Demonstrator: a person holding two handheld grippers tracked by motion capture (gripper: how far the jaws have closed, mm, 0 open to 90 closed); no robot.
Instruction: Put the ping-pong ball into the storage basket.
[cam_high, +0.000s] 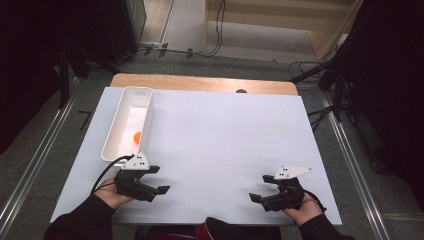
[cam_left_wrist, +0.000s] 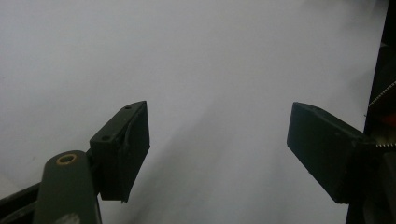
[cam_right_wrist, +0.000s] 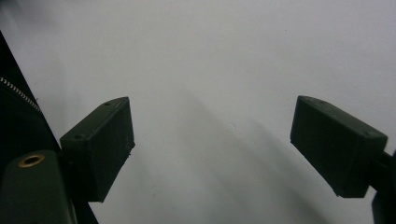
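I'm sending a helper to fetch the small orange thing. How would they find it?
On the white table sheet, find the long white tray at the left edge. The orange ball lies inside, toward the tray's near end, the only coloured thing there.

My right gripper (cam_right_wrist: 212, 149) has its jaws spread wide, with nothing but bare white table (cam_right_wrist: 210, 60) between them.
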